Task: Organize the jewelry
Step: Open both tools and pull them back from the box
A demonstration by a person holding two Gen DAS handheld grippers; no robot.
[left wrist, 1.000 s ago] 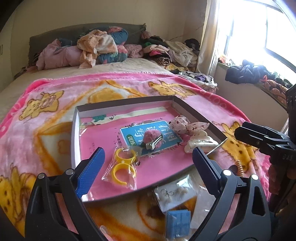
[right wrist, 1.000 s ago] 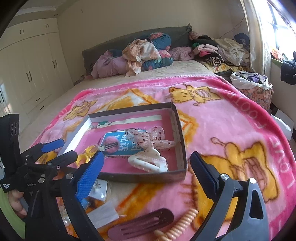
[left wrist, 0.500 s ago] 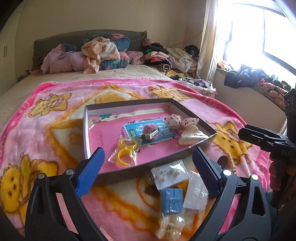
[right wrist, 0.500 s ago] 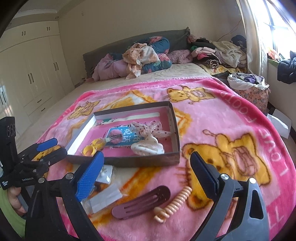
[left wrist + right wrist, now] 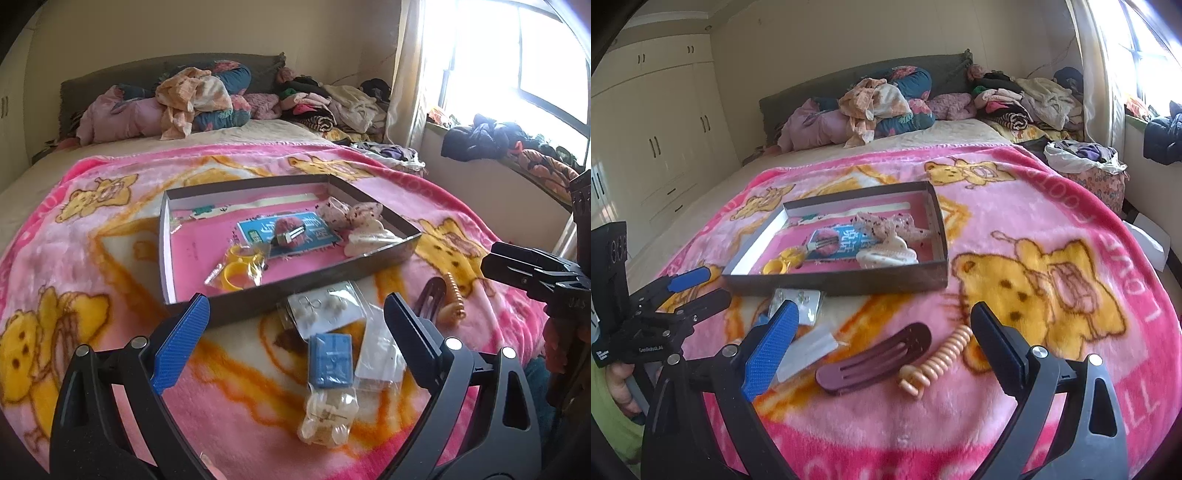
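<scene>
A dark shallow box [image 5: 314, 280] [image 5: 849, 282] with a pink floor lies on the pink blanket. It holds yellow rings in a bag [image 5: 236, 271], a blue card with a red pompom clip [image 5: 291, 230], a speckled bow [image 5: 351, 214] and a white claw clip [image 5: 886, 256]. In front of it lie an earring card [image 5: 323, 312], a small blue box [image 5: 330, 360], clear bags [image 5: 327, 413], a maroon hair clip [image 5: 875, 358] and a peach spiral clip [image 5: 938, 360]. My left gripper [image 5: 295, 332] is open above the packets. My right gripper [image 5: 882, 339] is open above the maroon clip.
The pink bear blanket [image 5: 1052, 288] covers the bed. Piled clothes [image 5: 192, 99] lie at the headboard. A window sill with clothes [image 5: 517, 144] is on the right, white wardrobes [image 5: 657, 140] on the left, a bag of laundry [image 5: 1089, 162] beside the bed.
Both grippers have pulled back from the box toward the bed's near edge, bringing the loose packets and clips in front of the box into view. Both stay open and empty.
</scene>
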